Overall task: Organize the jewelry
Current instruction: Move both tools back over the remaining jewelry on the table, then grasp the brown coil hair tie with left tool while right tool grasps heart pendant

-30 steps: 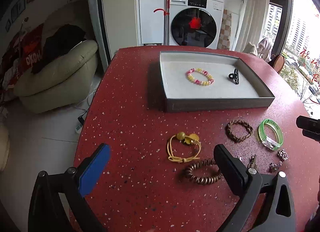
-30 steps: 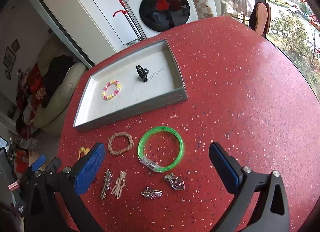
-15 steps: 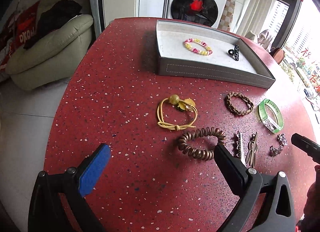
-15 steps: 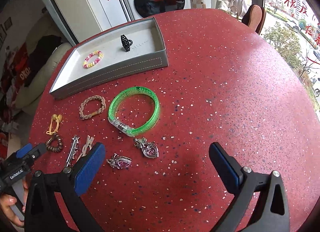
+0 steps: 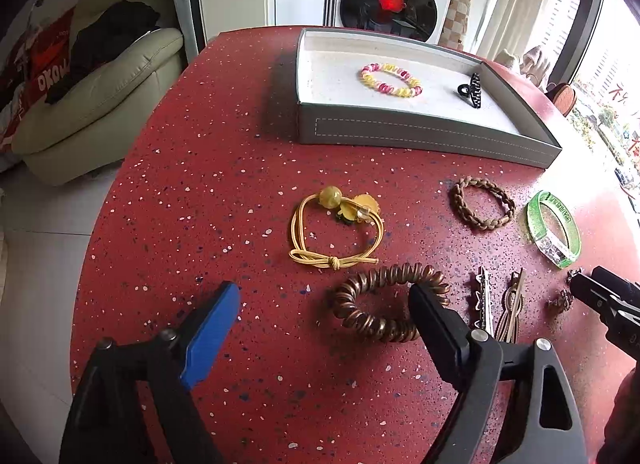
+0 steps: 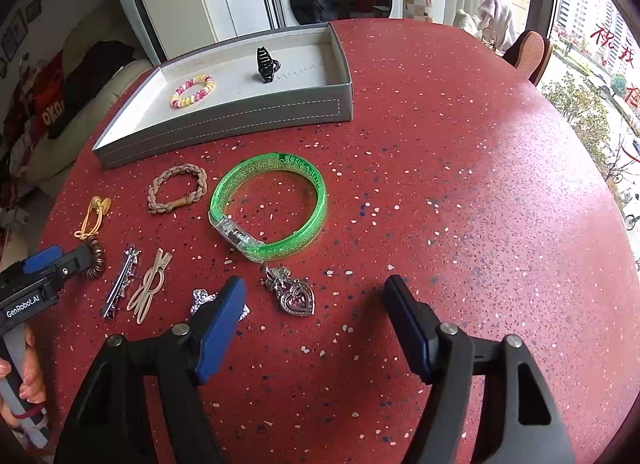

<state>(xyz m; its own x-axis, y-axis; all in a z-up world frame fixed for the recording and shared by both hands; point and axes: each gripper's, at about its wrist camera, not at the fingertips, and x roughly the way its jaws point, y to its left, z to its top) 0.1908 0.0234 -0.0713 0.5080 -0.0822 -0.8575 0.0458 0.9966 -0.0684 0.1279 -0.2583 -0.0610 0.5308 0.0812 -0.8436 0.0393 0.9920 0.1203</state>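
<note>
A grey tray (image 5: pixel 424 132) (image 6: pixel 224 120) holds a pink-yellow bead bracelet (image 5: pixel 391 79) and a black claw clip (image 5: pixel 471 90). Loose on the red table lie a yellow hair tie (image 5: pixel 336 230), a brown coil hair tie (image 5: pixel 390 306), a braided bracelet (image 5: pixel 482 208), a green bangle (image 6: pixel 269 206), two hair clips (image 6: pixel 136 284) and a heart brooch (image 6: pixel 294 296). My left gripper (image 5: pixel 324 316) is open, low over the table, its right finger beside the coil tie. My right gripper (image 6: pixel 314 312) is open just before the heart brooch.
The round red table (image 6: pixel 460 184) drops off at the left (image 5: pixel 104 216) toward a sofa (image 5: pixel 92 104). A washing machine (image 5: pixel 388 4) stands behind the tray. A small silver brooch (image 6: pixel 202 298) lies half hidden by my right gripper's left finger. A chair (image 6: pixel 530 54) stands at the far right.
Both grippers have come lower and closer to the loose jewelry. The left one now stands at the coil hair tie, the right one at the heart brooch. Both stay open.
</note>
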